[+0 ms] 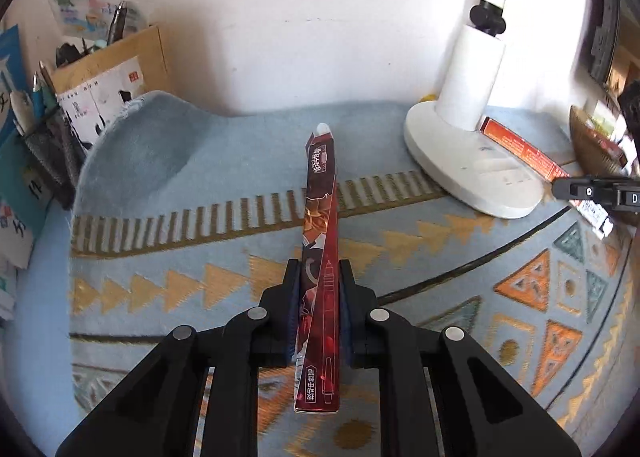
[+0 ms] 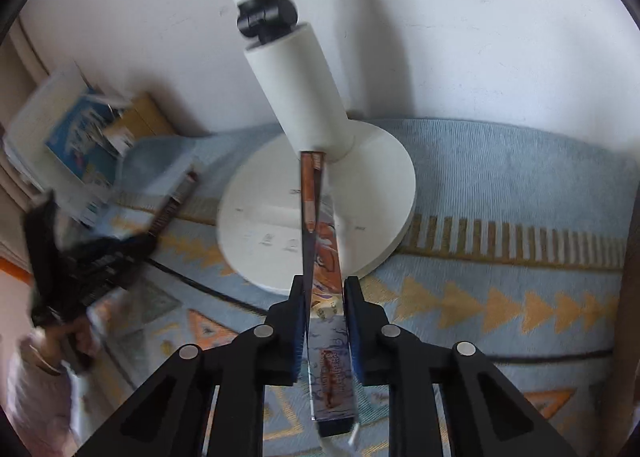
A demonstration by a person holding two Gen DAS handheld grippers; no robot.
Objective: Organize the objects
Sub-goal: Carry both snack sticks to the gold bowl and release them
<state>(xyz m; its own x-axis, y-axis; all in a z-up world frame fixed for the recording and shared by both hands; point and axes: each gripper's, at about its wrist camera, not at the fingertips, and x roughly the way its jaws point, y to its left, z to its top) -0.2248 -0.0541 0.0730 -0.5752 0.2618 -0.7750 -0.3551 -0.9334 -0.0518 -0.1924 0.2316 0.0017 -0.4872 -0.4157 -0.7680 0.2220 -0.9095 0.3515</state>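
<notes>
Two handheld grippers are each clamping a long, slim pen box above a pale blue patterned rug (image 1: pixel 224 161). The left gripper (image 1: pixel 319 269) is pinching a dark red pen box (image 1: pixel 320 257) between its blue-padded fingers (image 1: pixel 294 297); the box is standing on edge between the pads and reaching forward over the rug's striped band, a white cap showing at its far end. The right gripper (image 2: pixel 324 285) is squeezing an orange-printed pen box (image 2: pixel 322 241) in the same manner, its far end lying in front of the white desk lamp (image 2: pixel 316 193), over the round base. In the left wrist view the lamp base is sitting on the rug to the right, with another red-orange box (image 1: pixel 520 149) lying just behind it. At the left edge, a mesh pen holder (image 1: pixel 52 153) full of pens is standing beside a cardboard box (image 1: pixel 116 61) against the white wall. In the right wrist view the other gripper and a hand (image 2: pixel 68 337) are appearing blurred at the left.
</notes>
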